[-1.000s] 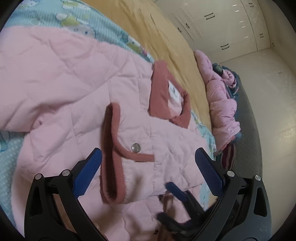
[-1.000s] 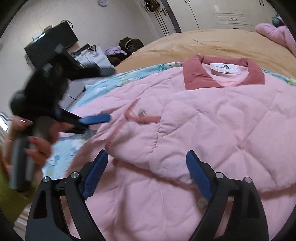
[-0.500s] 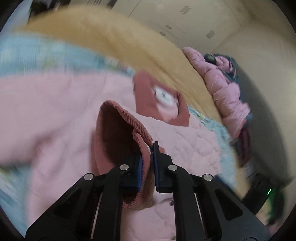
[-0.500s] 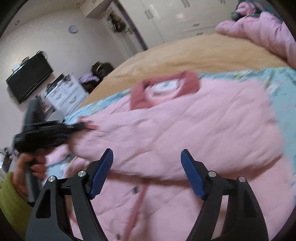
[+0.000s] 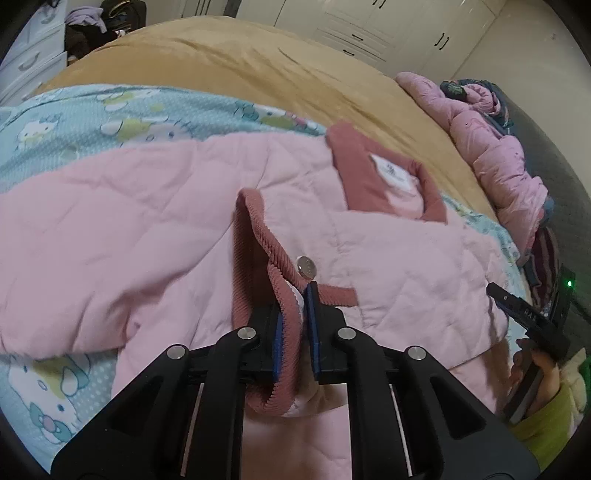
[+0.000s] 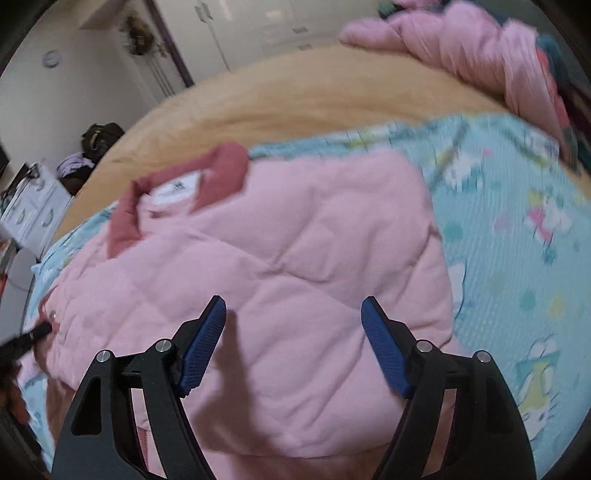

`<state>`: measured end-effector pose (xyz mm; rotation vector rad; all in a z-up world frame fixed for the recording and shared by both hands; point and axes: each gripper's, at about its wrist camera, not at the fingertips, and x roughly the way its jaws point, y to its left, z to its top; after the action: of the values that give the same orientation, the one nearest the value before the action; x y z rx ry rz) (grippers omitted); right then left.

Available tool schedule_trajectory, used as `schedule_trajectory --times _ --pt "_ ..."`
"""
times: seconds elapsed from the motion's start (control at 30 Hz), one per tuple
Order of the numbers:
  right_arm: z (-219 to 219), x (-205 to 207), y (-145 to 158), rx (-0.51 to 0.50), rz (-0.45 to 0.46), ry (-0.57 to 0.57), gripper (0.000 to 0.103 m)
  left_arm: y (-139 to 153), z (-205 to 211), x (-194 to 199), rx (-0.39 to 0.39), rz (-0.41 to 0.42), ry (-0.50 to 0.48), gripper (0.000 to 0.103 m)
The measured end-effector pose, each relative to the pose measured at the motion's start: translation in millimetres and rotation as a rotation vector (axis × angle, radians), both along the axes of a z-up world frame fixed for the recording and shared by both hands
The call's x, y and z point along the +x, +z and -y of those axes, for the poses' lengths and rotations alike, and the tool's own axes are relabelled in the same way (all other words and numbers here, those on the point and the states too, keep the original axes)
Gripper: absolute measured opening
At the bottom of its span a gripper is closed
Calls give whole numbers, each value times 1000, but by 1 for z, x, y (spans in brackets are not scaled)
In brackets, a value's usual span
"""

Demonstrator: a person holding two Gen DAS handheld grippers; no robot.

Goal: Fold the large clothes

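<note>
Your left gripper [image 5: 295,325] has its jaws clamped on the ribbed dusty-red cuff [image 5: 286,295] of the pink quilted jacket [image 5: 147,229], just below a metal snap button [image 5: 306,266]. Your right gripper [image 6: 293,343] hovers over the jacket's folded body with its jaws wide apart and nothing between them. The jacket lies spread on a blue cartoon-print sheet [image 6: 517,229], its red collar [image 6: 225,173] with a white label facing the far side. Beyond it the tan bedspread [image 5: 258,66] carries a heap of pink clothes [image 5: 498,147]; white wardrobes [image 5: 369,26] stand behind.
</note>
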<state>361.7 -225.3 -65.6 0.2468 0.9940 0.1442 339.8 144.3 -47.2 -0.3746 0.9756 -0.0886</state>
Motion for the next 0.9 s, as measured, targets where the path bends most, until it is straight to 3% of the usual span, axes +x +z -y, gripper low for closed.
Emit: schedule_trajectory --times 0.13,0.23,0.3,0.37,0.47,0.53,0.6,0.9 --pt "-10 3 -8 -103 -26 17 75 -13 -3 -11 64 -44 36 31" --pt "-16 6 -8 -141 -46 25 76 -7 -19 -34 -3 -53 51 37" --pt "-18 5 -2 -149 -40 23 79 9 -31 -51 -27 -31 70 47" --pt "-27 0 9 -119 6 33 81 26 -40 -69 12 -13 63 70" --pt "-43 -12 26 -86 80 45 92 41 -53 -86 120 -3 77 84" --pt "-60 -21 37 -40 121 81 93 44 -63 -93 137 -4 112 93" --pt "-76 -28 47 -6 145 111 98 48 -71 -98 117 8 137 94" --pt "-168 -58 115 98 282 344 99 70 -99 -116 114 27 220 94"
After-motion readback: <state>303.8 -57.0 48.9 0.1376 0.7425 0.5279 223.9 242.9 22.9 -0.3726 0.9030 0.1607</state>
